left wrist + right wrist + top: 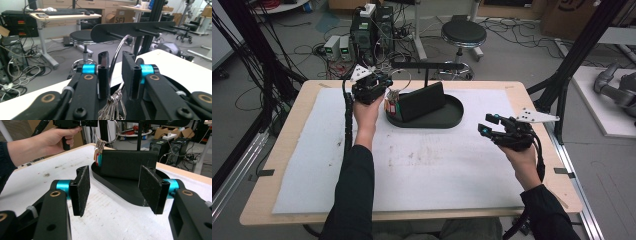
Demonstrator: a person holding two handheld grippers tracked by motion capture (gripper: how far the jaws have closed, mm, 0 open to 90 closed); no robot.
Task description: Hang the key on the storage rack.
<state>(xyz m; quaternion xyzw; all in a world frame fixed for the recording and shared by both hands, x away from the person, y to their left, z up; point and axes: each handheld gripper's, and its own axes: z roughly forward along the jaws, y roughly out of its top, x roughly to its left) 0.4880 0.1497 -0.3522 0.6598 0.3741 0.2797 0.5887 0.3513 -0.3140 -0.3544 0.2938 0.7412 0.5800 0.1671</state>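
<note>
Left gripper jaws parted around the key ring, pads off it; the ring could drop off the rack. Right gripper released, empty.

The key ring is thin polished metal, glossy and smooth. The tray at its five o'clock looks like matt black plastic. The right tool has fuzzy, rough black pads. The surface is pale wood under a matt white, slightly stained mat.
</note>
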